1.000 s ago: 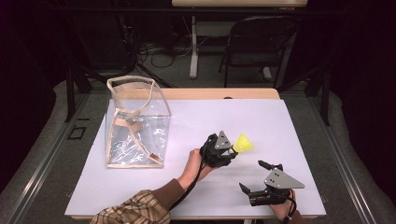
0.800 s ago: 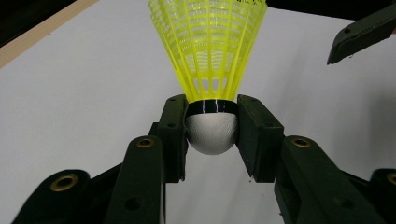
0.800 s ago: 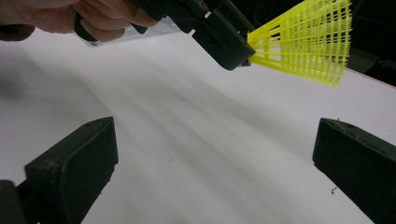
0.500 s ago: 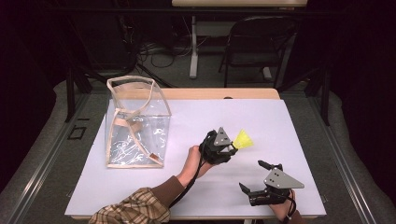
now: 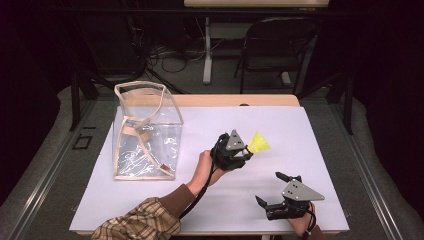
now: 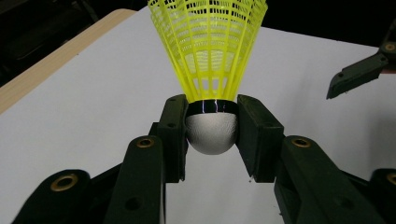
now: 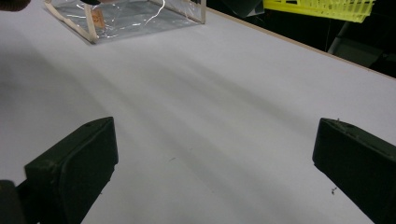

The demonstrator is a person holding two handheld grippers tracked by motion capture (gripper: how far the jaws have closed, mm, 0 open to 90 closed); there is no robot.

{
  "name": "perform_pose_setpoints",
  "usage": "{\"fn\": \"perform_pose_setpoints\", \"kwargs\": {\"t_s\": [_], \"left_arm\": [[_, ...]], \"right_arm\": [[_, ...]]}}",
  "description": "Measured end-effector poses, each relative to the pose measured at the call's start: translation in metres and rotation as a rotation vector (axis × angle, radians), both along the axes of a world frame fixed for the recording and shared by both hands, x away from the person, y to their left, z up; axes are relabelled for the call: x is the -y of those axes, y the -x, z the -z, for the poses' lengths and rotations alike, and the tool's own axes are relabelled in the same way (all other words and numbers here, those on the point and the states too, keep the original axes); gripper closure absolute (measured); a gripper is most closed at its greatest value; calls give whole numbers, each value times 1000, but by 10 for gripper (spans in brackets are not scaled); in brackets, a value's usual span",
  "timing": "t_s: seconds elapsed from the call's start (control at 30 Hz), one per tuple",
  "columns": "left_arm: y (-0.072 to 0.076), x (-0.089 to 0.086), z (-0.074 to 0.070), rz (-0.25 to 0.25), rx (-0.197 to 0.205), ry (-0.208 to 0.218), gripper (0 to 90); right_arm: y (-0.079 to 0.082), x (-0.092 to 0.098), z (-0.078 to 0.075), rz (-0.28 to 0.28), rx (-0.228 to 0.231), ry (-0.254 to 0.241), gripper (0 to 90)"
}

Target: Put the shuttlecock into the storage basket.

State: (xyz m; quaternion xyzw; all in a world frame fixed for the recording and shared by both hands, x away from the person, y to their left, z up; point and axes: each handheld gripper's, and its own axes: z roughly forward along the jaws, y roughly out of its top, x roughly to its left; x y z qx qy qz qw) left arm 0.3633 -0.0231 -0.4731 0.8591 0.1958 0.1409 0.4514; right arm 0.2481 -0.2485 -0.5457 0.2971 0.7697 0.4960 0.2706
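With the left gripper (image 5: 246, 151) clamped on the white cork of the yellow shuttlecock (image 6: 211, 70) above the middle of the counter (image 5: 310, 125), carry it steadily toward the clear bag (image 5: 145, 132) near the left edge, while the right gripper (image 5: 272, 189) waits with jaws apart.

The shuttlecock (image 6: 210, 70) between the left gripper's (image 6: 212, 135) jaws has a yellow plastic mesh skirt, a glossy black band and a matt white, slightly grainy cork-like nose. Jaw pads look matt black plastic, brass-coloured rivets behind them. Ahead of the right gripper's (image 7: 215, 158) jaws, the table cover (image 7: 224, 93) is smooth matt white; the bag (image 5: 145, 132) is shiny clear plastic with cloth-like beige trim.
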Motion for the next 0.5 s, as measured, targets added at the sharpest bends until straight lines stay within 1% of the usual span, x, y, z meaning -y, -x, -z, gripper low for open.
{"fn": "perform_pose_setpoints", "kwargs": {"t_s": [0.03,0.1,0.17,0.23,0.3,0.4,0.5], "left_arm": [[-1,-1,-1,-4,7,5,646],[-3,-2,0,-8,-2,13,646],[-4,-2,3,-12,-12,11,646],[-4,-1,3,-12,-6,8,646],[-4,0,3,-10,-11,8,646],[-4,0,-1,-12,0,7,646],[-6,-2,-4,-18,14,-4,646]], "right_arm": [[0,-1,0,4,-2,4,0],[0,-1,0,6,-3,5,0],[0,0,0,1,2,4,0],[1,0,-1,-5,6,2,0],[1,0,-1,-5,5,2,0],[0,0,0,-2,1,-1,0],[1,0,-1,-5,-3,-3,0]]}}
